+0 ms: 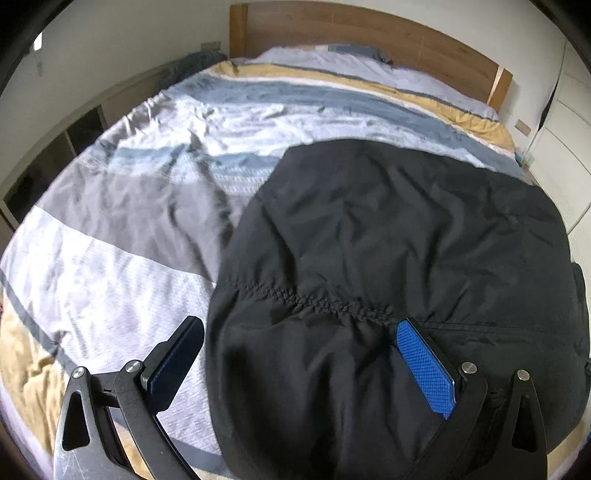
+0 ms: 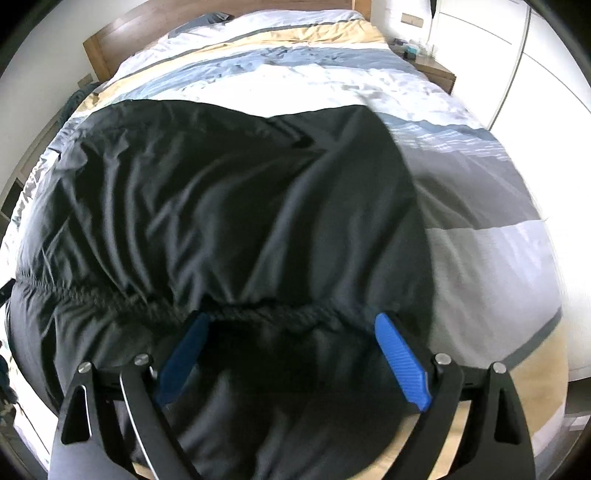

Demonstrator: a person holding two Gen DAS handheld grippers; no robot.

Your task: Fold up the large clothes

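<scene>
Big black jacket [image 1: 388, 240] is spread out on the bed [image 1: 129, 221], over a striped duvet in grey, white, blue and tan. In the left wrist view it fills everything from about 2 o'clock round to 6 o'clock, with bare duvet off at 9 to 11 o'clock and the wooden headboard [image 1: 369, 33] up at 12. In the right wrist view it's flipped: the jacket [image 2: 221, 203] takes the centre and the 9 o'clock side, and the duvet shows at 2 to 4 o'clock.

A gathered, elastic-looking seam [image 1: 314, 301] runs across the fabric near the bottom of both views.

Left gripper [image 1: 299, 362] is spread wide. Its blue-padded finger [image 1: 424, 369] at 5 o'clock sits over the jacket just below that seam, the other finger at 7 o'clock is out over the duvet just past the jacket's edge. Nothing pinched that I can see.

Right gripper [image 2: 291, 354] is also wide, both blue pads [image 2: 402, 362] over the black fabric with the seam [image 2: 266, 314] right at their tips. Fabric lies between them but the pads aren't pressing on it. Can't tell whether the tips actually touch the cloth.

There's a nightstand [image 2: 432, 70] at 1 o'clock in the right view.
</scene>
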